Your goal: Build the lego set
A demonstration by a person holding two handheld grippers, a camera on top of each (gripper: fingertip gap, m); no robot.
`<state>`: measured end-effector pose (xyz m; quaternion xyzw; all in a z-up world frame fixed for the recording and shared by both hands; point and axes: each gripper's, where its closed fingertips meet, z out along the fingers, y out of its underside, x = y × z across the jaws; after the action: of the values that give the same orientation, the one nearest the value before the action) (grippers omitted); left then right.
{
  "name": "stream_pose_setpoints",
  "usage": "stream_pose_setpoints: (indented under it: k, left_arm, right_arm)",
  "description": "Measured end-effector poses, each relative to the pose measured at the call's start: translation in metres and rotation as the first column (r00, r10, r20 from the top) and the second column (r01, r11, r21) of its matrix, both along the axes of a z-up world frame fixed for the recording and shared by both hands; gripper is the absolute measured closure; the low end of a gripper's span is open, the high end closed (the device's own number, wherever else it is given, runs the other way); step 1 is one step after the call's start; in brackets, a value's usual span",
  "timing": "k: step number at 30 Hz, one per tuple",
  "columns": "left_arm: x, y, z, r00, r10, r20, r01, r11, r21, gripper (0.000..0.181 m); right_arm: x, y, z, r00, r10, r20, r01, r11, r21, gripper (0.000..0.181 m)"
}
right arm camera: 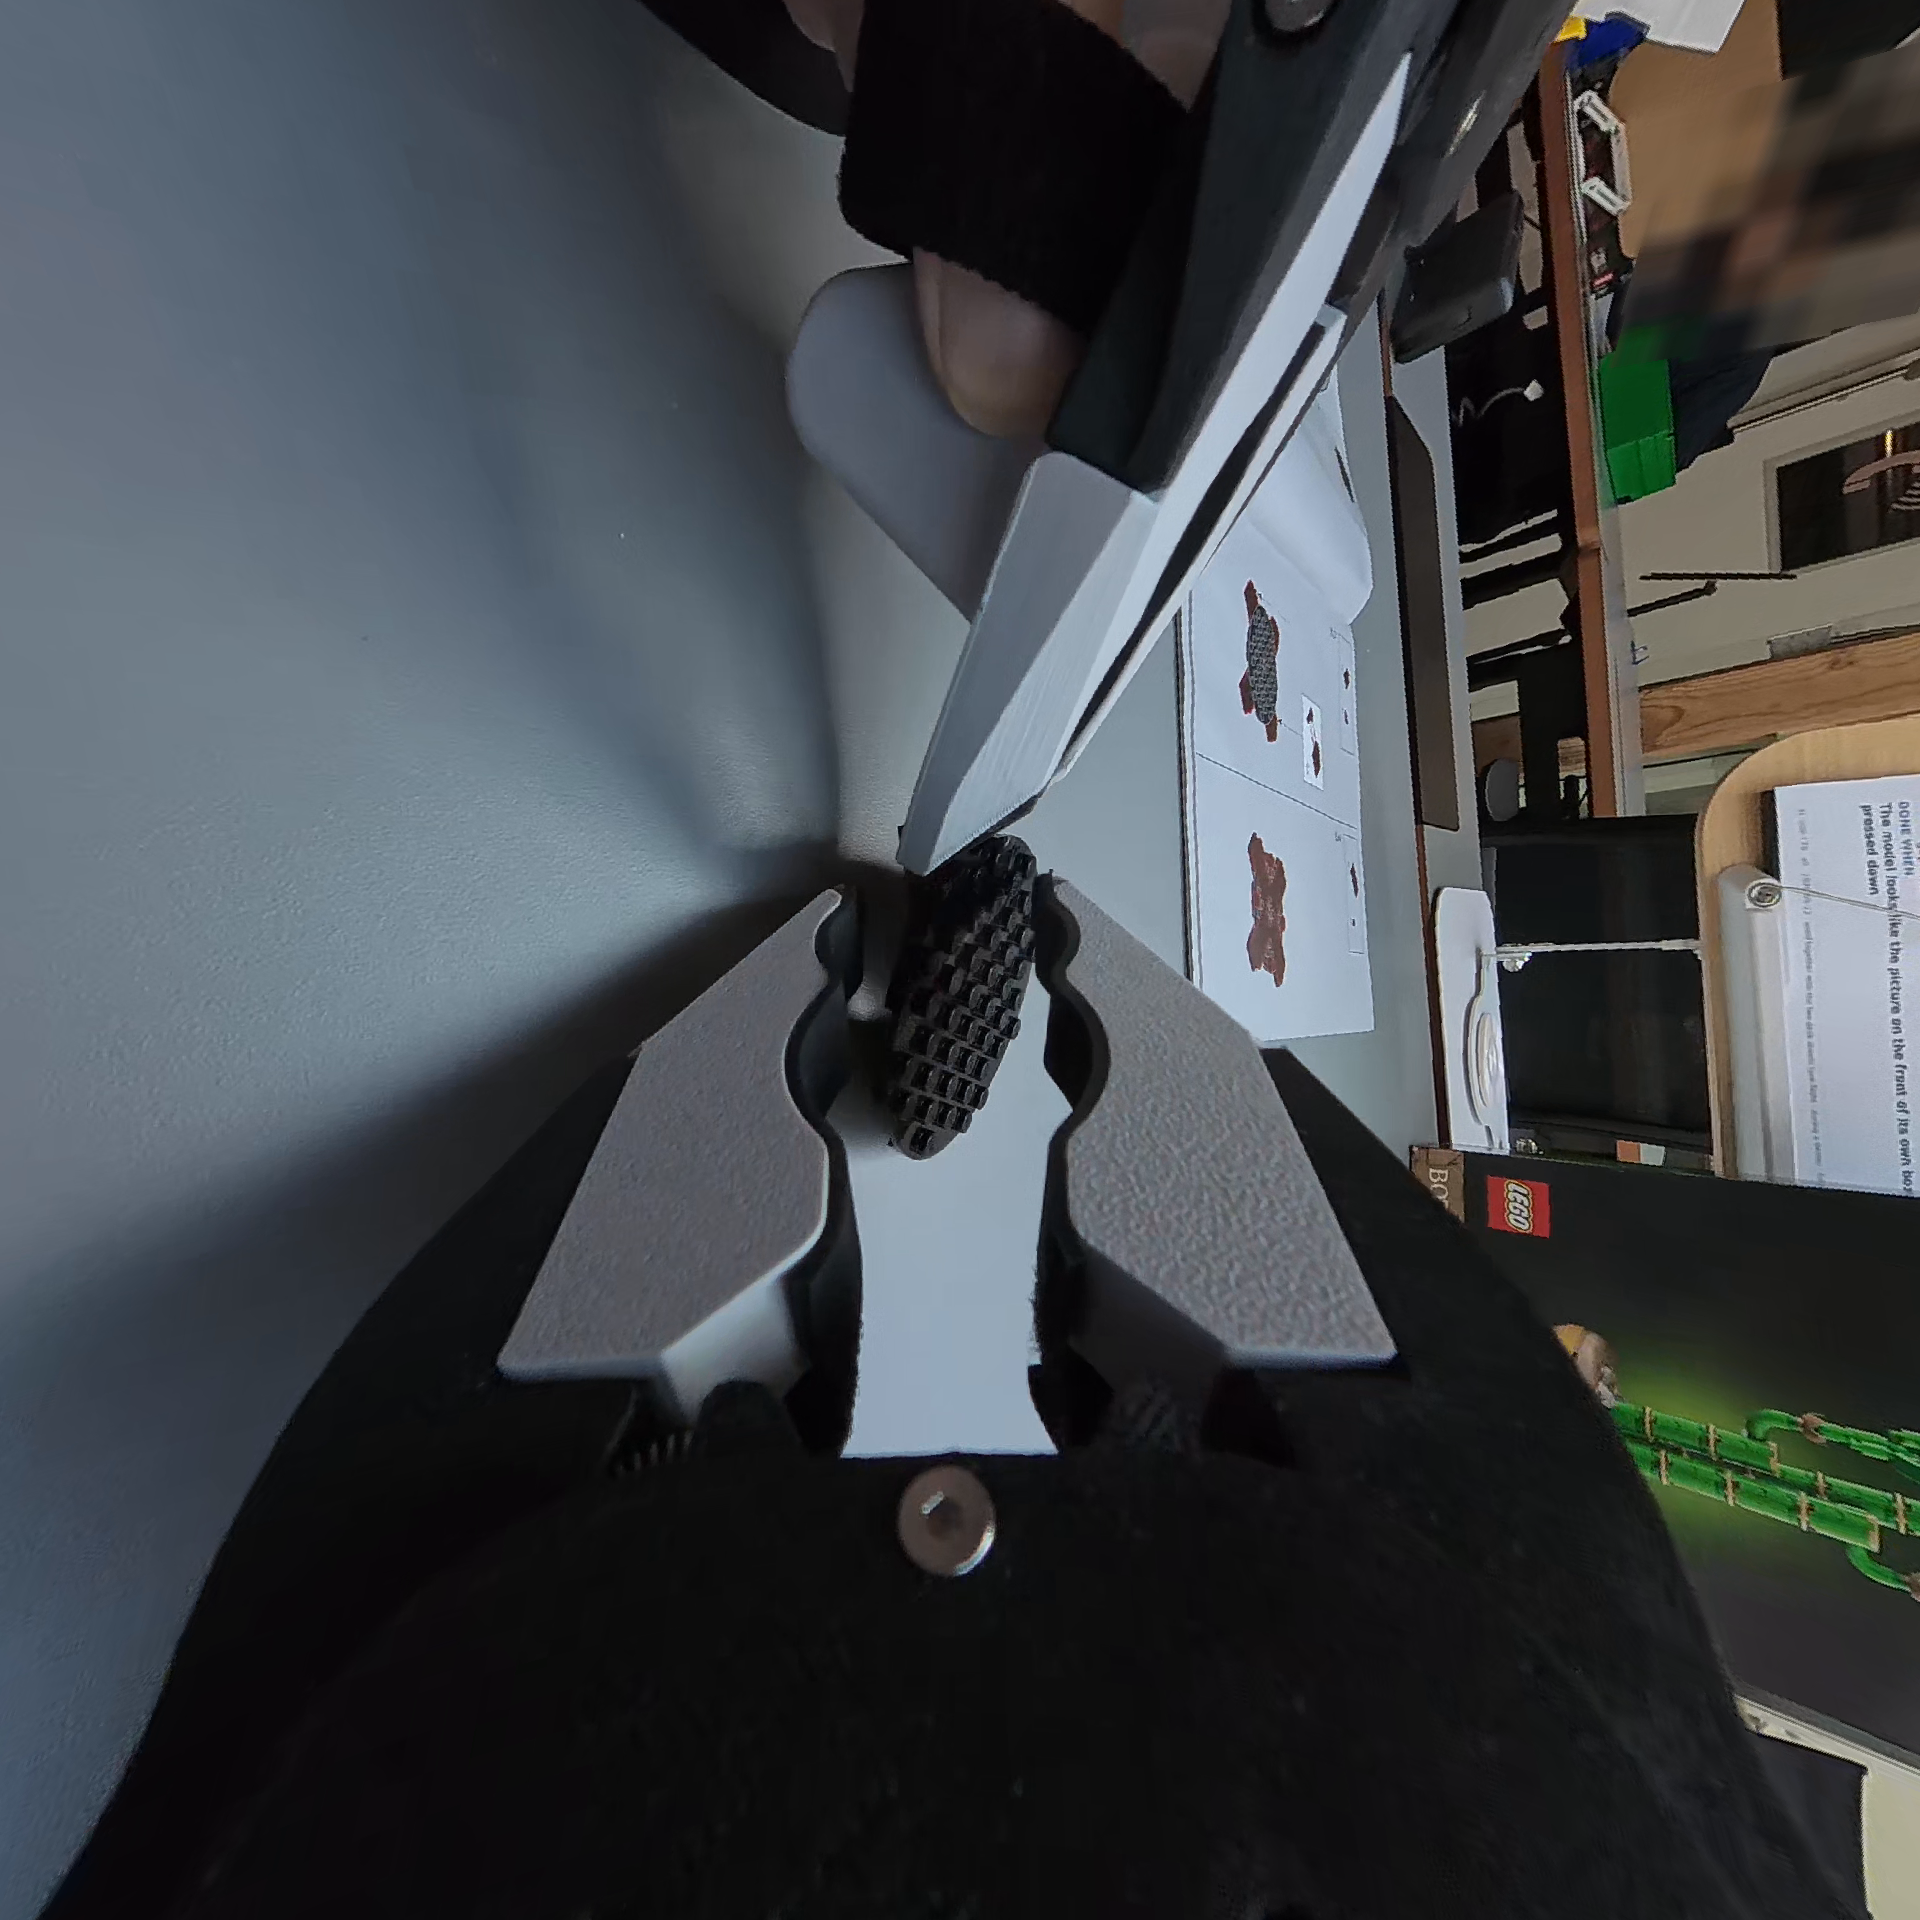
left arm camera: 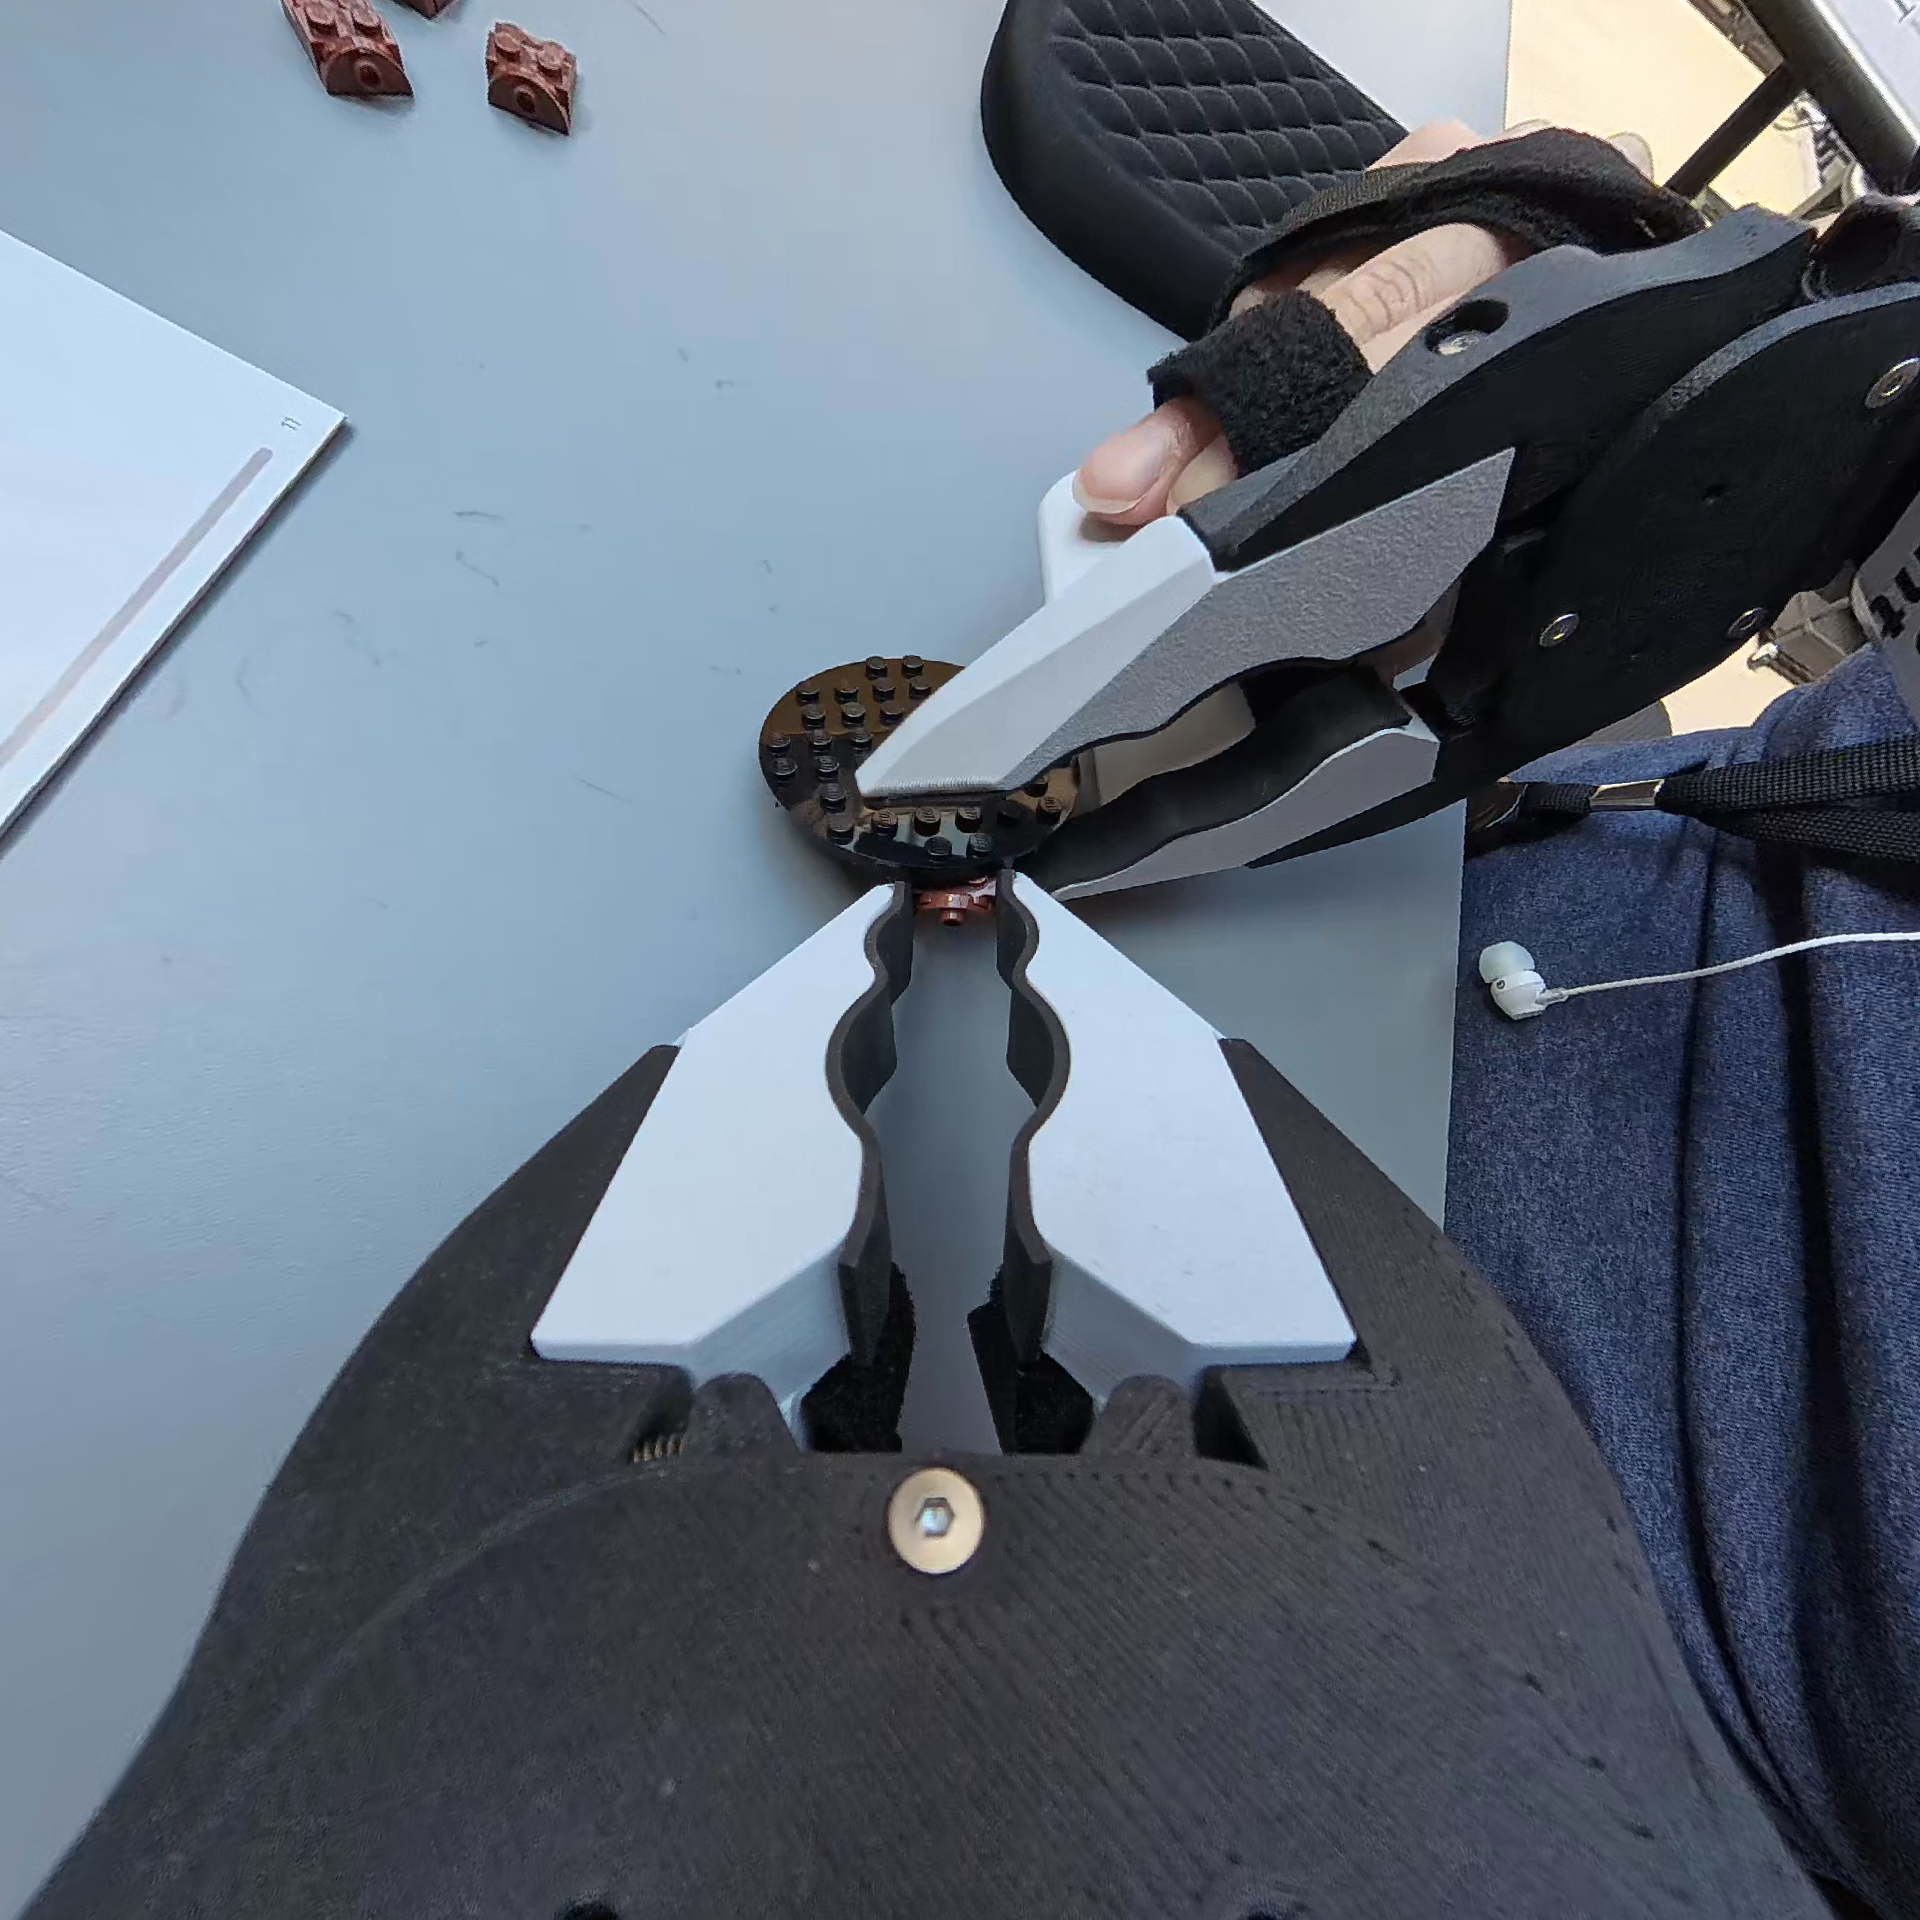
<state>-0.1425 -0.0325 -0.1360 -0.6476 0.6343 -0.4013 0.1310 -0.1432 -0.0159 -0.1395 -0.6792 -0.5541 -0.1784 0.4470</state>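
A black round studded plate (left arm camera: 847,732) is held just above the grey table (left arm camera: 520,727). My right gripper (left arm camera: 935,821) comes in from the right and is shut on the plate, one finger on the studs and one beneath. In the right wrist view the plate (right arm camera: 966,1018) stands tilted between the right gripper's (right arm camera: 945,904) fingers. My left gripper (left arm camera: 951,896) is shut on a small reddish-brown piece (left arm camera: 951,902) at the plate's near edge. The left gripper's tip (right arm camera: 935,842) also shows at the plate's far edge in the right wrist view.
Two loose reddish-brown bricks (left arm camera: 348,52) (left arm camera: 530,78) lie at the far left. An instruction booklet (left arm camera: 125,499) (right arm camera: 1278,831) lies open on the table. A black padded rest (left arm camera: 1174,135) sits behind, and the set's box (right arm camera: 1714,1351) to the right. The person's blue clothing (left arm camera: 1683,1247) is at the table edge. Both grippers' tips are close together, under 4 cm apart.
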Motion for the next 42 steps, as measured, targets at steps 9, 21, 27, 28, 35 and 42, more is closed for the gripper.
stream_pose_setpoints:
  k: [9, 21, 27, 28, 35, 42]
  left_arm:
    - [-0.001, 0.003, -0.001, 0.999, 0.032, 0.013, -0.033, 0.999, 0.039, 0.167]
    - [-0.006, 0.0, -0.003, 0.998, 0.061, 0.004, -0.062, 0.997, 0.048, 0.168]
    - [-0.008, 0.0, -0.003, 0.999, 0.05, 0.002, -0.05, 0.999, 0.008, 0.167]
    - [-0.009, 0.0, -0.003, 0.999, 0.046, 0.001, -0.046, 0.999, 0.01, 0.167]
    - [-0.01, -0.001, -0.002, 1.0, 0.01, 0.01, -0.01, 1.0, -0.013, 0.167]
    - [-0.009, 0.0, -0.004, 1.0, 0.018, -0.004, -0.018, 1.0, 0.018, 0.167]
  right_arm:
    - [0.003, 0.002, -0.003, 0.999, -0.03, 0.02, 0.03, 0.999, 0.024, 0.158]
    - [0.002, 0.004, -0.005, 0.998, -0.028, 0.061, 0.025, 0.998, 0.05, 0.163]
    - [0.004, 0.003, -0.006, 0.999, 0.009, 0.051, -0.011, 0.999, 0.039, 0.166]
    - [0.004, 0.002, -0.006, 0.999, 0.024, 0.048, -0.025, 0.999, 0.039, 0.167]
    - [0.004, 0.0, -0.005, 0.997, 0.071, -0.018, -0.07, 0.997, 0.028, 0.163]
    - [0.004, -0.002, -0.002, 0.999, -0.008, 0.049, 0.006, 0.999, 0.043, 0.154]
